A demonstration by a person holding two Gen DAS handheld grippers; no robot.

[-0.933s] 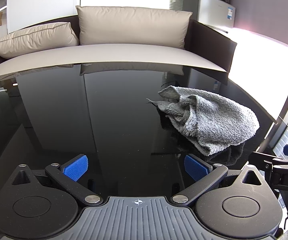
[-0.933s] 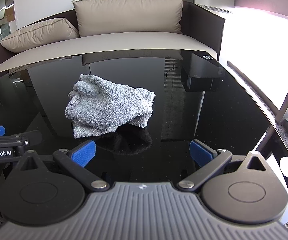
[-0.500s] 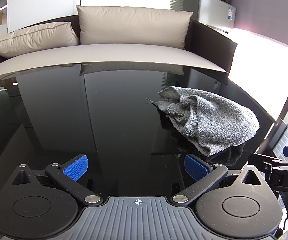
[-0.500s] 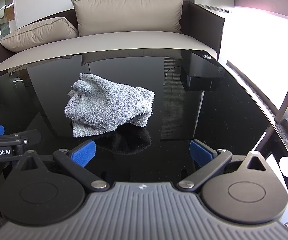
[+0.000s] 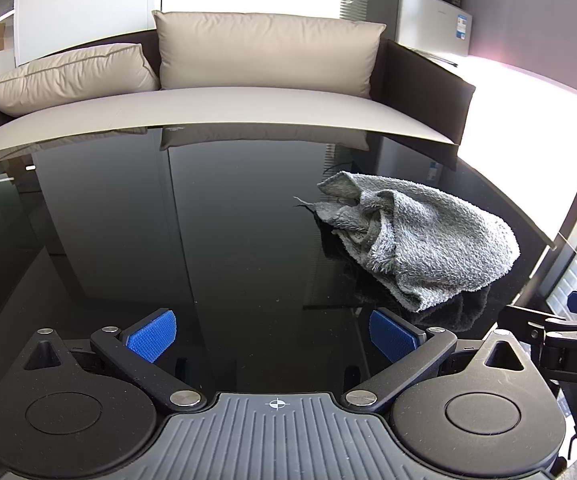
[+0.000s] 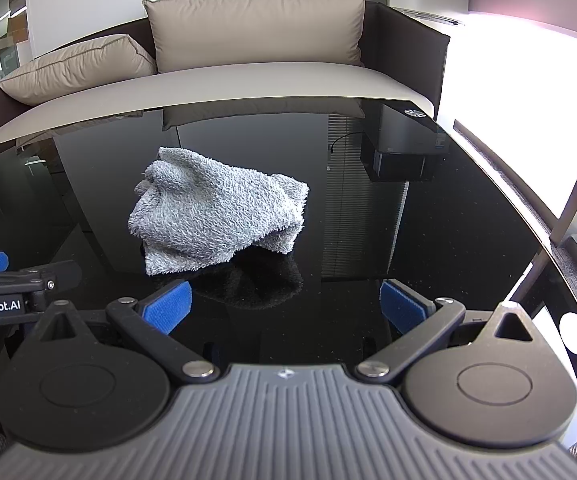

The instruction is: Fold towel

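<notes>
A grey terry towel [image 5: 420, 236] lies crumpled in a heap on the glossy black table [image 5: 208, 220]. In the left wrist view it is ahead and to the right; in the right wrist view the towel [image 6: 216, 212] is ahead and slightly left. My left gripper [image 5: 274, 334] is open and empty, low over the table, short of the towel. My right gripper [image 6: 286, 306] is open and empty, just short of the towel's near edge. Each gripper shows at the edge of the other's view.
A beige sofa [image 5: 248, 100] with two cushions runs along the table's far side. The table's right edge [image 6: 528, 216] borders a bright window. A dark box [image 6: 402, 156] shows reflected at the far right. A fridge and microwave [image 5: 428, 4] stand behind.
Almost nothing differs: the right wrist view has crept very slightly toward the towel. The towel and the left gripper have not moved.
</notes>
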